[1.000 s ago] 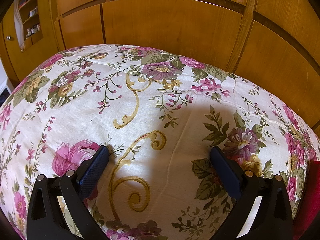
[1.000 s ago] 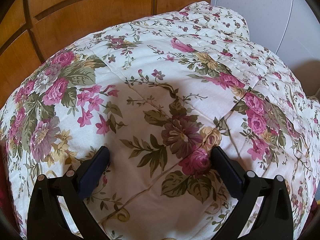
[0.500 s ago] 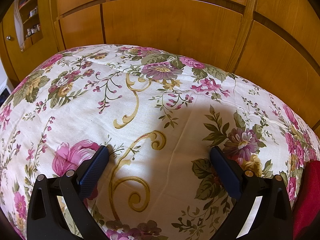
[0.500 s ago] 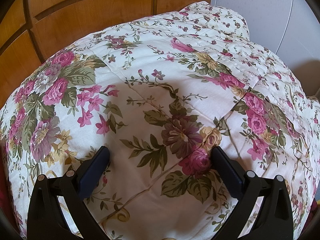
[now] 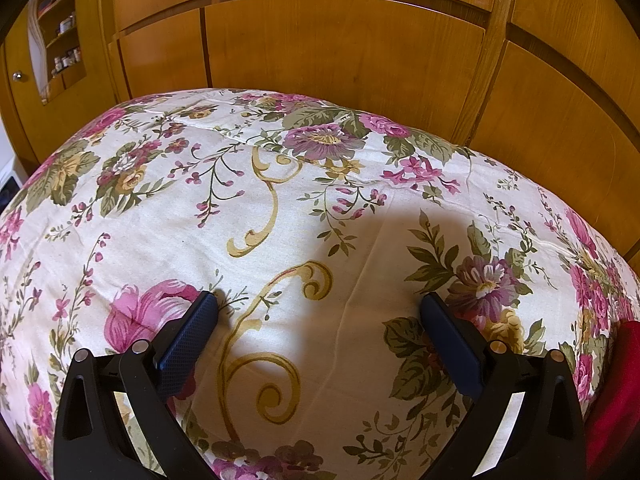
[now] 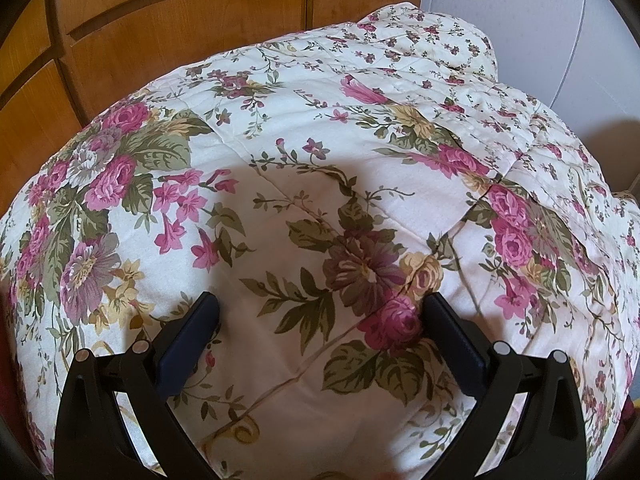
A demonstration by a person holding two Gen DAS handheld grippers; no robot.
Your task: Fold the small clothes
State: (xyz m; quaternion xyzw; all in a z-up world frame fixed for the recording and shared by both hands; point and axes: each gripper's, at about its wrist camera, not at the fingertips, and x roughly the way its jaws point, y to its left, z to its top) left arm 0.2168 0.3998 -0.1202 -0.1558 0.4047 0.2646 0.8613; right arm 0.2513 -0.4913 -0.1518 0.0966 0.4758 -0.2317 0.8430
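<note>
Floral quilt (image 5: 320, 240) is lying under both claws: left gripper (image 5: 320, 312) and right gripper (image 6: 320, 312) are hanging spread wide (nothing held), red cloth (image 5: 624, 380) peeking beside.

A floral quilt (image 5: 304, 216) in cream, pink and green covers the bed and fills most of both views. Behind the quilt stands a panelled wooden wardrobe (image 5: 344, 48). To the far left of the wardrobe is an open shelf niche (image 5: 64, 28) holding small bottles. Right of the quilt's far end rises a white wall (image 6: 532, 20).
</note>
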